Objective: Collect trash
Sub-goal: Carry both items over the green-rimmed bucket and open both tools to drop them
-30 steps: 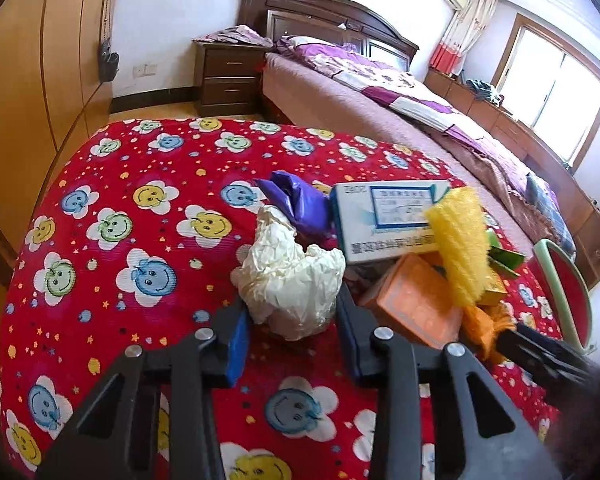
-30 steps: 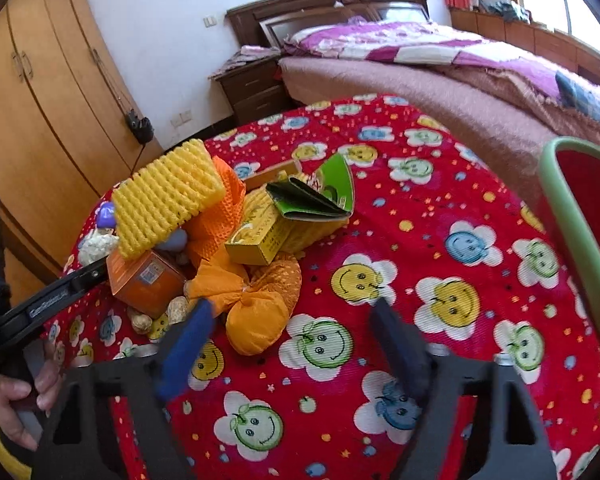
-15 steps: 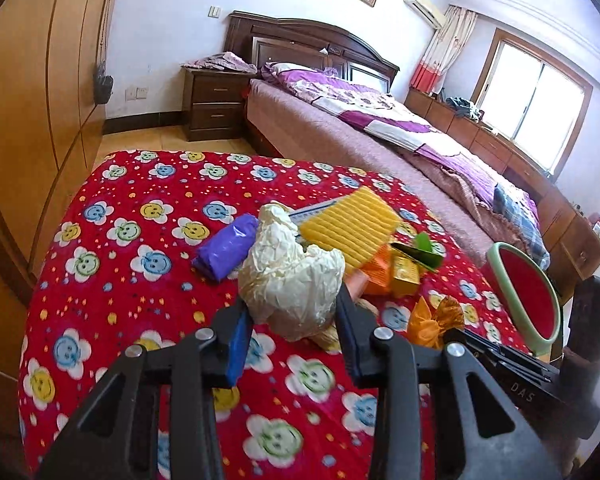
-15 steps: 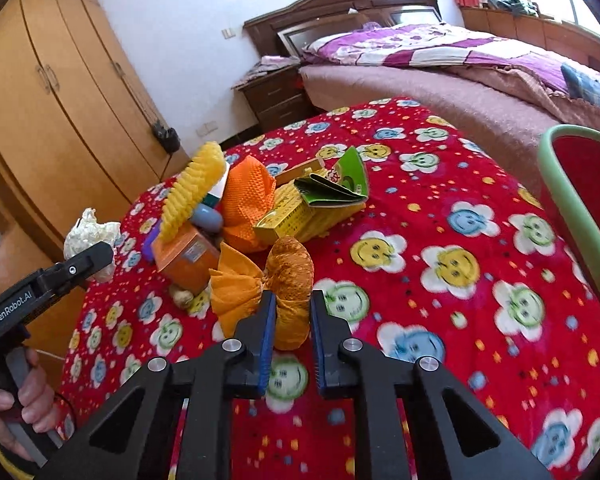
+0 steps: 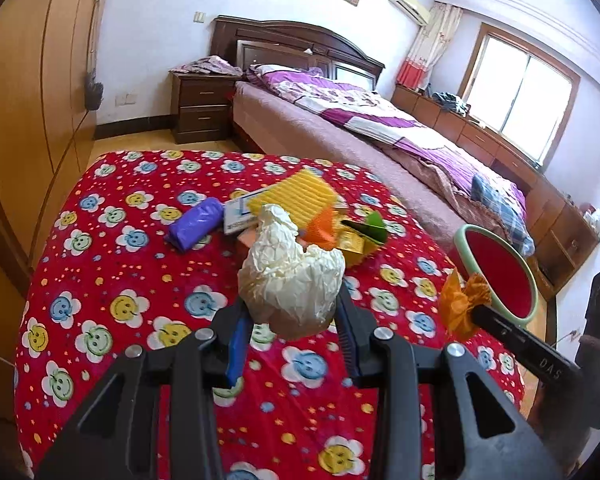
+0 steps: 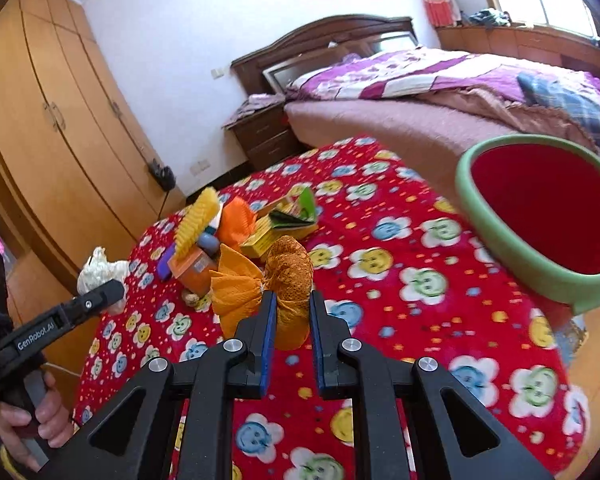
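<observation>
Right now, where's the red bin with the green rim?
The red bin with the green rim stands at the table's right edge beside the bed, just right of the right gripper.

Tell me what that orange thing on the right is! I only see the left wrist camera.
Observer: It's an orange mesh bag. The right claw pinches it between its blue pads; its jaws have just been closing on it.
Operator: Is the bin full?
Observer: The right wrist camera looks into the red bin, and the part of the inside it shows has nothing in it.
Operator: Who holds my claw?
Observer: A hand grips the handle of the left claw, the one holding the crumpled paper ball.
</observation>
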